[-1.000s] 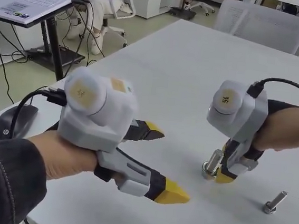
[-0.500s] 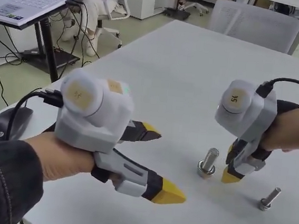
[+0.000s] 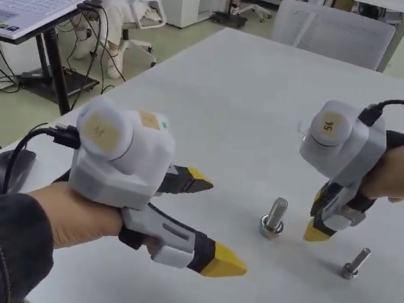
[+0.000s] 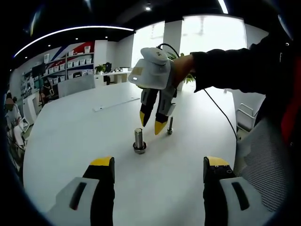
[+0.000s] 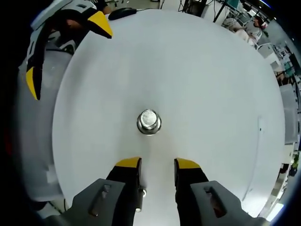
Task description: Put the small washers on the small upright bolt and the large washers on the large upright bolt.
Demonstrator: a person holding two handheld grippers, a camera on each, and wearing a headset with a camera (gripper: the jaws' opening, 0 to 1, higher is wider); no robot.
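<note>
**Right gripper nearer to both bolts, standing between them**

The large bolt point(image 3: 274, 217) stood upright on the white table point(image 3: 221, 96), head down and threaded shaft pointing straight up; the small bolt point(image 3: 354, 262) stood near it, leaning a little in the head view. The right gripper point(image 3: 319, 231) pointed down at the table between the two, just beside the large bolt, touching neither; its jaws were parted by a modest gap and held nothing. In the right gripper view the large bolt point(image 5: 149, 121) lay straight ahead of that gap, seen end-on. The left gripper point(image 3: 213, 224) hung well apart, jaws spread wide and empty, aimed level toward the bolts. I judged the right the better placed for any drop along that vertical axis; whether a washer already sat on either shaft I could not tell.
</note>
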